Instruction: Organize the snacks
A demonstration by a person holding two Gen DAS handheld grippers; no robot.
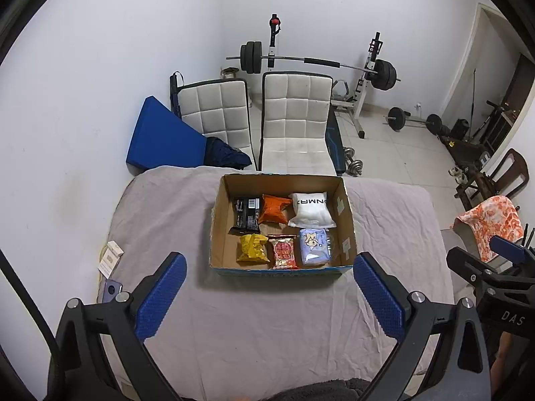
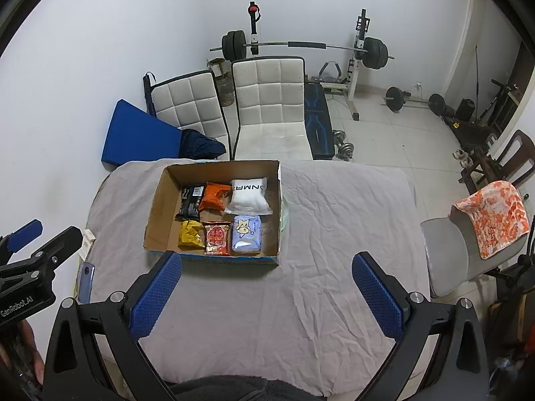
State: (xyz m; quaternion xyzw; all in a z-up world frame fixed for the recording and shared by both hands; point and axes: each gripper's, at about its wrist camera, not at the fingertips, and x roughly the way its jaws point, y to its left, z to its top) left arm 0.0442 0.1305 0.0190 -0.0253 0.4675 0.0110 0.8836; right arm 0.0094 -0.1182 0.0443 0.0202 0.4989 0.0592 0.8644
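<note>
Grey-clothed table (image 1: 254, 317) holds the snack-filled cardboard box (image 1: 220, 220) ahead of both empty, wide-spread grippers (image 1: 269, 297) (image 2: 267, 295).

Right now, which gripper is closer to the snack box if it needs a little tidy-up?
Probably the left gripper. In its own view the cardboard box sits straight ahead between its open fingers. For the right gripper, also open and empty, the box lies off to its left. All six snack packs already lie inside.
</note>
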